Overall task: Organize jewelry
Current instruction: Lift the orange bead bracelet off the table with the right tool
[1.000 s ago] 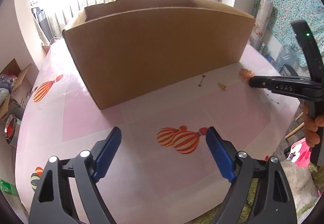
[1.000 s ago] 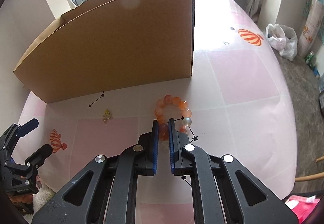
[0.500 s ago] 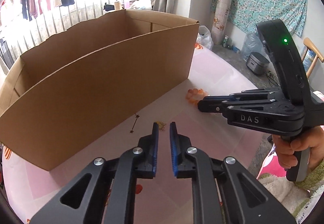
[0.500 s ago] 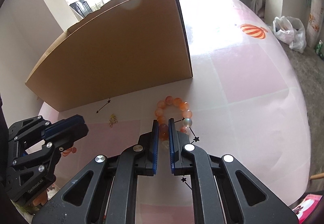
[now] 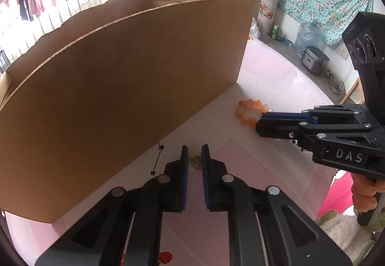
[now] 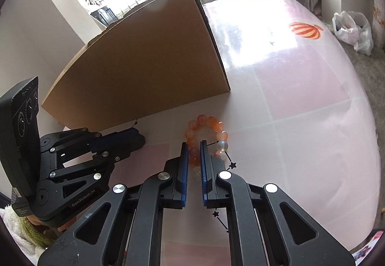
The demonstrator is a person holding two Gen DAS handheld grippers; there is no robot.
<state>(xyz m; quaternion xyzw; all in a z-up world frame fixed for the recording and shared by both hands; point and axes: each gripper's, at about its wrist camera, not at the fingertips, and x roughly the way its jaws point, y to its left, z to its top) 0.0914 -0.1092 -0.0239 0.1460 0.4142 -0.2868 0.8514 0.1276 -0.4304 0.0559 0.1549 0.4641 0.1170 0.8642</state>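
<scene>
The pink table [image 6: 300, 87], printed with striped balloon figures, fills both views, and the tall cardboard box [image 5: 125, 78] stands on it as a wall behind all the jewelry, its near side blocking any sight of the inside from the right wrist camera. A second ago the left gripper [image 5: 194, 157] was wide open and well back from the box; half a second ago it had narrowed and moved in, and now it sits lower and closer, its blue pads drawn to a narrow gap on either side of a small gold trinket [image 5: 195, 162] lying on the table. Whether the pads actually touch the trinket cannot be told.

The right gripper [image 6: 194, 152] has kept nearly the same pose throughout: its jaws are pressed in on the near side of the orange bead bracelet [image 6: 204, 126], with beads visible in the slim gap between the pads, while the far side of the ring rests on the table just in front of the box's right corner. In the left wrist view the right gripper [image 5: 262, 121] reaches in from the right, covering part of the bracelet [image 5: 247, 109].

A black star chain [image 5: 157, 158] lies just beside the left gripper's left finger, near the foot of the box. Another star chain [image 6: 232, 165] runs under the right gripper's right finger, touching the bracelet's pale bead. A white plastic bag [image 6: 351, 30] sits on the floor beyond the table.
</scene>
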